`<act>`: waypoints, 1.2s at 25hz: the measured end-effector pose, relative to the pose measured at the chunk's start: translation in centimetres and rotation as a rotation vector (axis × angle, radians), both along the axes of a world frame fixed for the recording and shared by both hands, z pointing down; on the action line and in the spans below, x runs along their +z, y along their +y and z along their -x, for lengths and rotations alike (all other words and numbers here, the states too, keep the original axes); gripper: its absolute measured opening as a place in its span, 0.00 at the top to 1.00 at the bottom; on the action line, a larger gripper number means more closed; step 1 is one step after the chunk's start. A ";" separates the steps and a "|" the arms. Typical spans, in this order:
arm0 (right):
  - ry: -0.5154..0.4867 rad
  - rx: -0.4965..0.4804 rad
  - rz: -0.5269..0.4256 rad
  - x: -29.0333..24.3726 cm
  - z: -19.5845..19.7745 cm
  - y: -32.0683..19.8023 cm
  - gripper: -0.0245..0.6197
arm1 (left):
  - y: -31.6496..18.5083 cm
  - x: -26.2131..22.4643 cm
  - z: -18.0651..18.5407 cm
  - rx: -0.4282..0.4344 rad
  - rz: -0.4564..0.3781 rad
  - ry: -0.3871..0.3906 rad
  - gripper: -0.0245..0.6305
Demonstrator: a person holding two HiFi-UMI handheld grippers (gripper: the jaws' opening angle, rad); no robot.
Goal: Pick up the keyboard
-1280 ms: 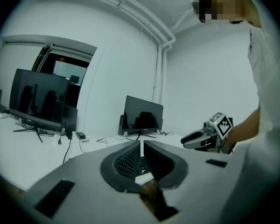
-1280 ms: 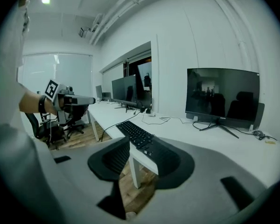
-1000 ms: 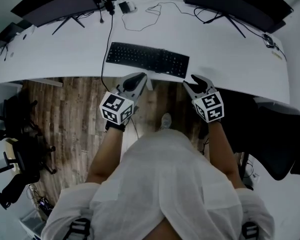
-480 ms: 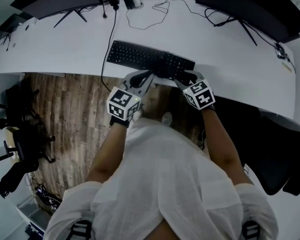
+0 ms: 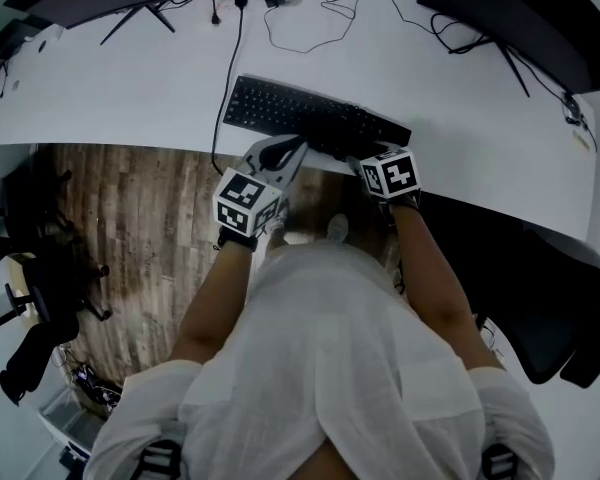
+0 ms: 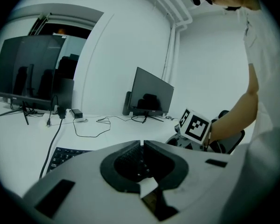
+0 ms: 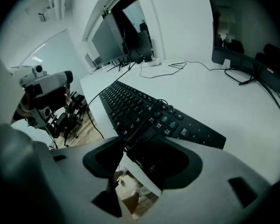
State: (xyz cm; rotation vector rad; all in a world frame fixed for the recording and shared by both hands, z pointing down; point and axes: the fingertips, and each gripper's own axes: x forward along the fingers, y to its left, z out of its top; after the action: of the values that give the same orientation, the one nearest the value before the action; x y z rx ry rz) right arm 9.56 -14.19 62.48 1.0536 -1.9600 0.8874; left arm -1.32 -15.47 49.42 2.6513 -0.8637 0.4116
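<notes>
Since a second ago, both grippers are seen brought forward and down to the front edge of the desk [image 5: 130, 98], and the jaws of the right gripper [image 5: 368, 158] have just been opened wider. The keyboard [image 5: 315, 123] is laid flat on the desk, close along that front edge. The right gripper [image 7: 144, 148] is held spread wide, with the keyboard's right near edge taken between its jaws but not pinched. The left gripper [image 5: 292, 150] is pointed at the desk's front edge near the keyboard's middle; its jaws are pressed together on nothing [image 6: 141, 144]. A black cable [image 5: 225, 68] is run from the keyboard's left end toward the back of the desk.
</notes>
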 end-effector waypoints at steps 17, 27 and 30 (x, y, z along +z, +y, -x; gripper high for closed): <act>0.147 0.269 0.061 1.1 2.8 -3.8 0.76 | -4.7 1.0 3.2 0.154 0.032 -0.006 0.93; 0.014 0.239 0.162 0.8 3.3 -2.2 0.93 | -2.1 1.9 1.8 0.200 0.061 -0.025 0.93; 0.002 0.195 0.188 0.9 3.5 -1.0 0.92 | -0.8 2.3 1.1 0.200 0.076 -0.030 0.93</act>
State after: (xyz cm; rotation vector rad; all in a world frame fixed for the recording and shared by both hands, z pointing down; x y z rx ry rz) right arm 6.11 -15.20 63.38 1.1465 -1.7536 1.1509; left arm -2.44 -16.23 51.75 2.6756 -0.5809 0.5234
